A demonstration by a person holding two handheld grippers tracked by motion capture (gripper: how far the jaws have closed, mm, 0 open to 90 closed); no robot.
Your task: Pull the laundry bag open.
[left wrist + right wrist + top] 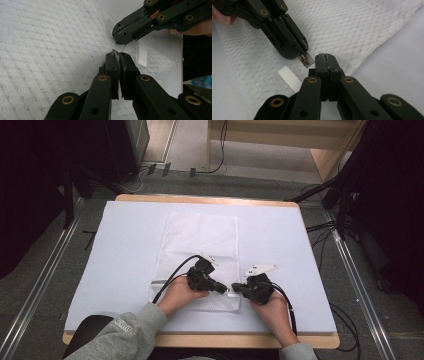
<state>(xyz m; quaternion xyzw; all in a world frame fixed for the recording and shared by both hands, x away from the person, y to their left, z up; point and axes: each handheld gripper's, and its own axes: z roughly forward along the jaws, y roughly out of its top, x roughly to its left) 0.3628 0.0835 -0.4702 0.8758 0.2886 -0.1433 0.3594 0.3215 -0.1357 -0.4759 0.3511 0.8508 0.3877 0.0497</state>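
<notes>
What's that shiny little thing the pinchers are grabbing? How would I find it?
Look at the white mesh bag on the table. Go to its near edge, where the two hand-held grippers meet. The zipper pull is there, pinched by the left hand-held gripper: small shiny metal, unlike the flat white ribbon tab beside it.

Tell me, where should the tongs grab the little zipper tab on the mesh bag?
Probably grip the zipper tab by its flat free end, coming in level along the mesh bag: it is thin and lies nearly flat. The left tongs already pinch it that way.
</notes>
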